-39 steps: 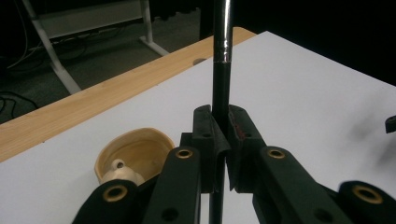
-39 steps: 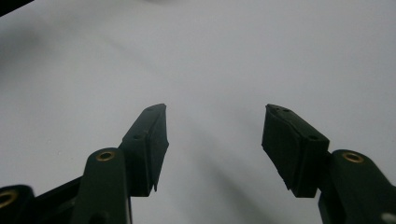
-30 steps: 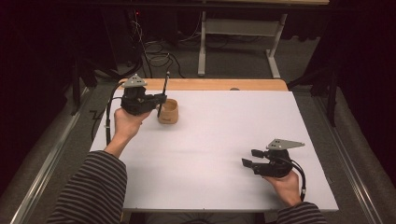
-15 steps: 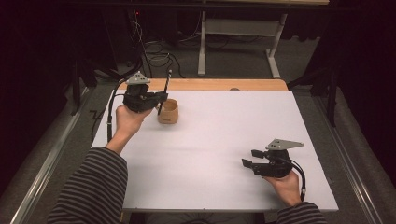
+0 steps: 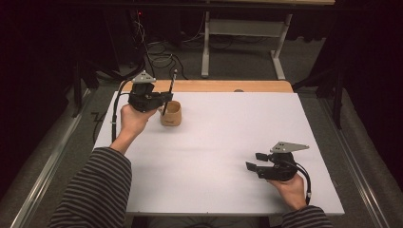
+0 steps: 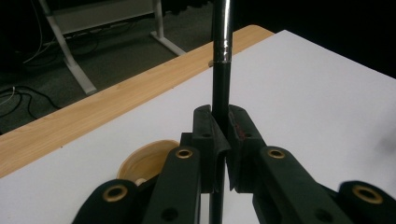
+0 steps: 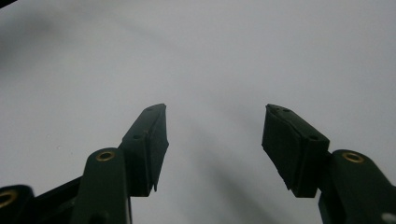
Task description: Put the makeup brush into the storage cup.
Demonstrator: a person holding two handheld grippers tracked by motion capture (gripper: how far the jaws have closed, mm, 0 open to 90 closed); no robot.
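**Left gripper clamps the rod above the wooden cup**

Your left gripper (image 5: 159,99) has its jaws clenched on a thin dark rod (image 5: 168,92), which stands nearly upright with its lower end at the wooden cup (image 5: 171,114). The left gripper view brings out what the high view cannot: the pads (image 6: 205,135) press both sides of the rod (image 6: 221,60), a silver band sits higher up its shaft, and the cup (image 6: 147,161) lies just below and beside the jaws. Your right gripper (image 5: 254,161) rests well apart, near the table's (image 5: 228,137) front corner; its own view shows the jaws spread wide over bare white surface, holding nothing.
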